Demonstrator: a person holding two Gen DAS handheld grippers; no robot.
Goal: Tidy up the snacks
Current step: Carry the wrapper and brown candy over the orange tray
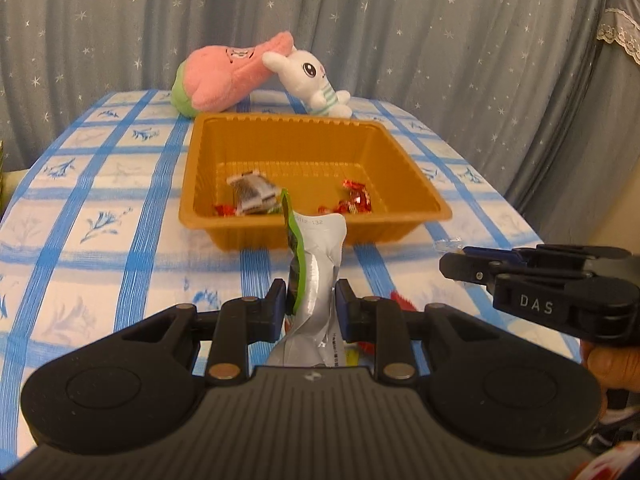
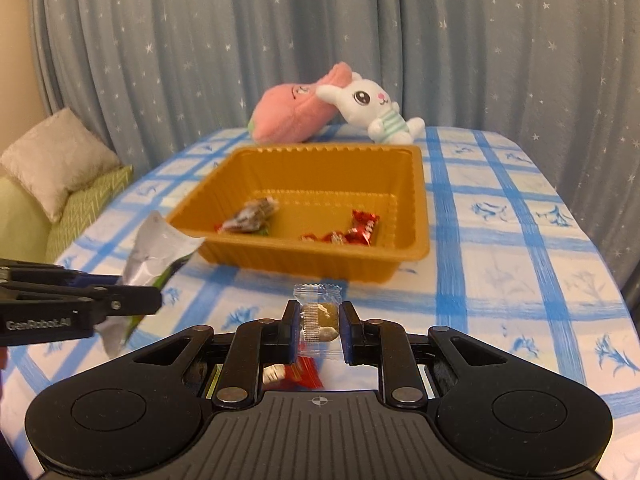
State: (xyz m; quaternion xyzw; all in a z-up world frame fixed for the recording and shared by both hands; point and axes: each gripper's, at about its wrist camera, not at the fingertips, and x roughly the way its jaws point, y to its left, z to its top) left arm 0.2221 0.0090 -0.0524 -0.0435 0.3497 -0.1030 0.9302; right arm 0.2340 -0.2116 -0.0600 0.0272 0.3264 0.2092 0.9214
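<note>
Here the left gripper fingers pinch a silver pouch, the right gripper fingers a clear-wrapped snack.

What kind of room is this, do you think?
Probably a home living room: a table with a blue checked cloth, star-print curtains behind it, plush toys, and a cushioned sofa to one side.

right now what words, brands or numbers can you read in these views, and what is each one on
"DAS": on the right gripper, seen from the left wrist.
"GenRobot.AI": on the left gripper, seen from the right wrist.
"112-132", first digit cut off: top edge of the silver pouch.
Small print lower on the pouch: too blurred.
Candy wrappers in the tray: unreadable.
</note>
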